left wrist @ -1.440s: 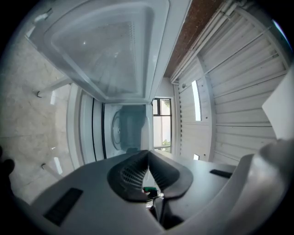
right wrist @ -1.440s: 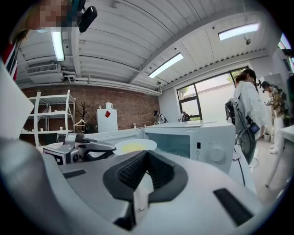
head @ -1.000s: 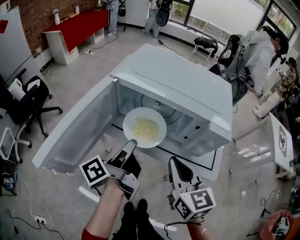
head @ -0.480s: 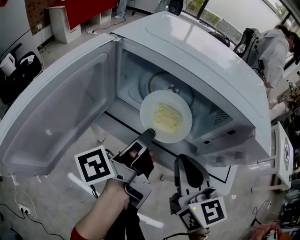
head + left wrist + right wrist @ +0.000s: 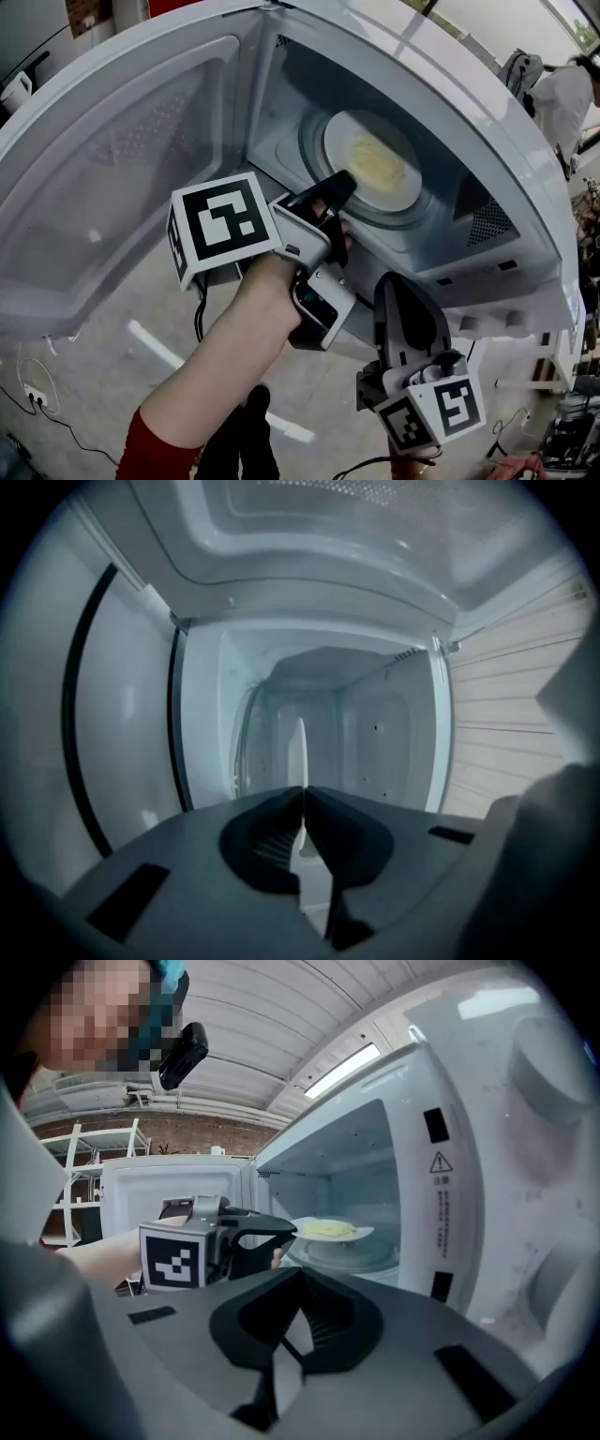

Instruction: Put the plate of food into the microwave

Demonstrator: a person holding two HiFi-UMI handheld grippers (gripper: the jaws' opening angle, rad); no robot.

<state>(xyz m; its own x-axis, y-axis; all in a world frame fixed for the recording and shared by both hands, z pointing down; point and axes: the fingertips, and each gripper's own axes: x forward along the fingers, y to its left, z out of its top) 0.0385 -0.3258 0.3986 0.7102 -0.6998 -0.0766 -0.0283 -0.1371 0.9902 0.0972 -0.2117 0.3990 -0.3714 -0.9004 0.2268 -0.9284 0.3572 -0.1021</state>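
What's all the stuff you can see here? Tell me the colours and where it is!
microwave: one, white, open, fills the head view
door: one, white, swung open at the left
turntable: one, clear glass, on the microwave floor
plate: one, white, inside the microwave over the turntable, rim held by the left gripper
food: one portion, yellow, on the plate
bystander: one, pale top, upper right behind the microwave
left gripper: one, dark grey, shut on the plate's rim
right gripper: one, dark grey, shut, empty, in front of the microwave
marker cubes: two, black-and-white, one on each gripper
left arm: one, bare with red sleeve, behind the left gripper
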